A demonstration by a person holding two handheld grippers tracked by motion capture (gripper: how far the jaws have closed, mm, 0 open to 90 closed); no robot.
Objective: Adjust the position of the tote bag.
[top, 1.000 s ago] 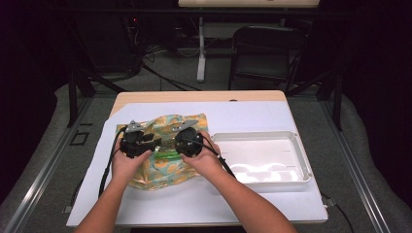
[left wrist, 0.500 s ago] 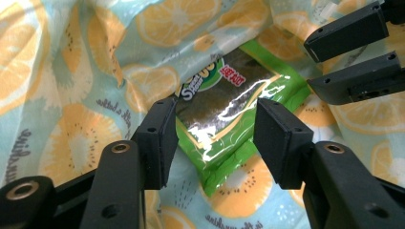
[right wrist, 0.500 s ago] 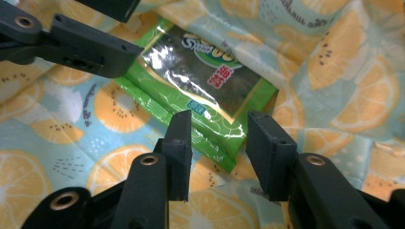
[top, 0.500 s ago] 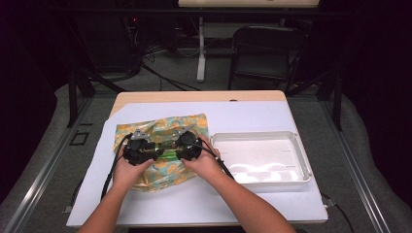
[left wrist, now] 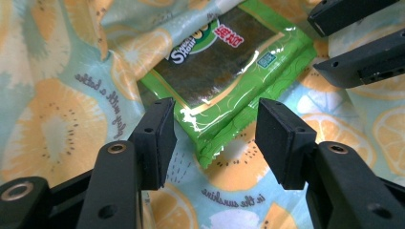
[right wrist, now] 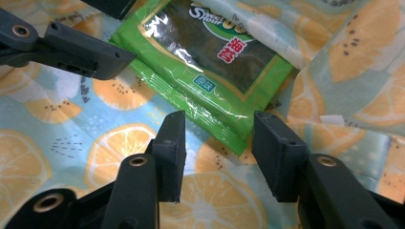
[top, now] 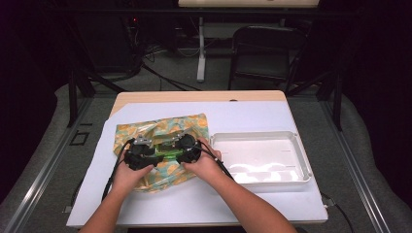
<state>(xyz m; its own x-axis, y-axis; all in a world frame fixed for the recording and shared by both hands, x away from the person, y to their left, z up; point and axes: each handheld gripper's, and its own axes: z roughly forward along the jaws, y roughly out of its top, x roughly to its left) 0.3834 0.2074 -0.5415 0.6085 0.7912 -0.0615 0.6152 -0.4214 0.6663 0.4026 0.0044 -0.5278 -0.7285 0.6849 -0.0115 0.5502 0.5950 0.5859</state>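
Left gripper view: both the left gripper [left wrist: 212,138] and the right gripper [right wrist: 217,152] gape, unclenched, around the snack packet [left wrist: 229,81] at frame centre; its slick film might slip.

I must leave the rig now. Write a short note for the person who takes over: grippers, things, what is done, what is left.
Left gripper: open, jaws at one corner of the green snack packet, not closed on it.
Right gripper: open, jaws at another corner of it.
The packet lies on the fruit-print bag, partly under a fold.
White tray: beside the bag, nothing in it.
Done: both grippers lined up.
Left: likely grip the packet.
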